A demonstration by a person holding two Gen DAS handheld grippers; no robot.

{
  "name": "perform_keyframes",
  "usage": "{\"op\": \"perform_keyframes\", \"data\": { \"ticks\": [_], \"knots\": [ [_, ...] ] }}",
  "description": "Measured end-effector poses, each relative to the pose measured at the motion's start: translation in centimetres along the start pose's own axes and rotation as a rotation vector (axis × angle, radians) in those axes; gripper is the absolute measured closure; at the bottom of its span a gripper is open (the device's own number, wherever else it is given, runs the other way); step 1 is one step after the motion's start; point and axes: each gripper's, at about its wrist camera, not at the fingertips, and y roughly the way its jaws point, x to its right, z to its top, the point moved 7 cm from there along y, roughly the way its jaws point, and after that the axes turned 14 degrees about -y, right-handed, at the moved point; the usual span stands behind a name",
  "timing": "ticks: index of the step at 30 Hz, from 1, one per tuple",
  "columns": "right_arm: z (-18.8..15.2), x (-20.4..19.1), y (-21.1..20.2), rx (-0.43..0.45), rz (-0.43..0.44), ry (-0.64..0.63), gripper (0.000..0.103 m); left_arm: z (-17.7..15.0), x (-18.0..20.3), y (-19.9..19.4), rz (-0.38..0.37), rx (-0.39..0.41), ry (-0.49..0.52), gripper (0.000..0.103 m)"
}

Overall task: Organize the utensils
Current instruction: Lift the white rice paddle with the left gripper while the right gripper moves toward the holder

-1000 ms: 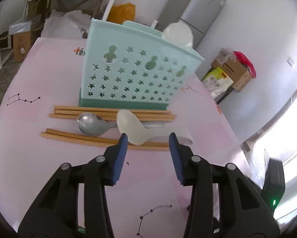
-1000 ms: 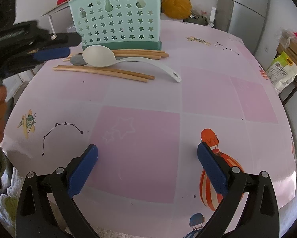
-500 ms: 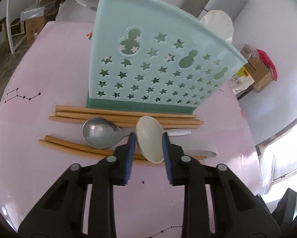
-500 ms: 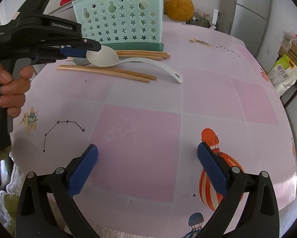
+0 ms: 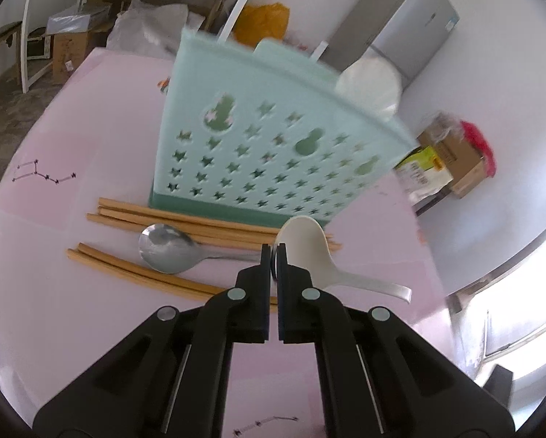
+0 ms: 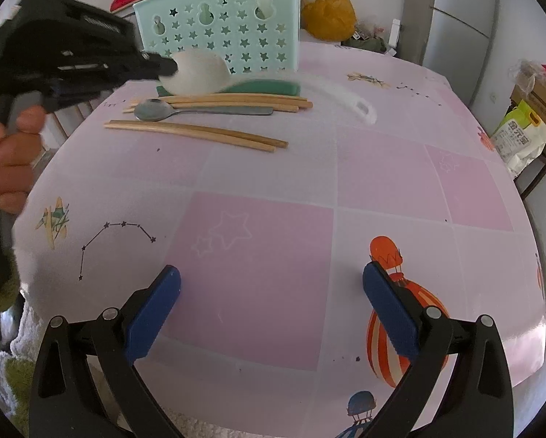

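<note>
Left gripper [image 5: 274,255] clamped on rim of white spoon [image 5: 309,244], spoon lifted off table [image 6: 273,175], blurred, in front of green basket [image 6: 229,22]. Metal spoon [image 6: 185,110] lies btw. chopsticks [image 6: 196,133]. Right gripper [image 6: 271,304] wide apart, empty, above table.

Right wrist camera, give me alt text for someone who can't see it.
The left gripper, held in a person's hand, has shut on the bowl of a white ladle and holds it above chopsticks and a metal spoon before a mint utensil basket. The right gripper is open over the pink table.
</note>
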Motion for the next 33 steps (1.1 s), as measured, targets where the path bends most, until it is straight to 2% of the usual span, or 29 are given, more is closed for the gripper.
{"op": "perform_keyframes", "data": {
  "ticks": [6, 12, 16, 22, 26, 28, 29, 33],
  "knots": [
    [0.1, -0.1, 0.1, 0.006, -0.012, 0.010, 0.006, 0.6, 0.3, -5.0, -0.080, 0.070, -0.017, 0.102],
    [0.1, 0.1, -0.1, -0.004, 0.001, 0.018, 0.006, 0.1, -2.5, -8.9, -0.106, 0.094, -0.086, 0.102],
    [0.1, 1.1, -0.9, 0.004, 0.010, 0.025, 0.008, -0.7, -5.2, -10.5, -0.096, 0.098, -0.128, 0.102],
    [1.2, 5.5, -3.6, 0.039, -0.117, 0.036, 0.013, -2.2, -9.1, -10.8, -0.064, 0.072, -0.160, 0.102],
    [4.2, 8.2, -6.6, 0.137, -0.159, 0.071, 0.016, -3.4, -10.6, -10.6, -0.021, 0.061, -0.138, 0.102],
    [6.1, 8.1, -7.6, 0.188, -0.133, 0.072, 0.016, -3.8, -11.1, -10.4, -0.002, 0.060, -0.125, 0.102],
    [7.7, 7.4, -8.0, 0.220, -0.090, 0.059, 0.016, -4.0, -11.3, -10.4, 0.004, 0.060, -0.121, 0.102],
    [12.2, 3.0, -7.1, 0.258, 0.033, -0.060, 0.016, -4.7, -12.1, -9.8, 0.021, 0.041, -0.124, 0.102]
  ]
}}
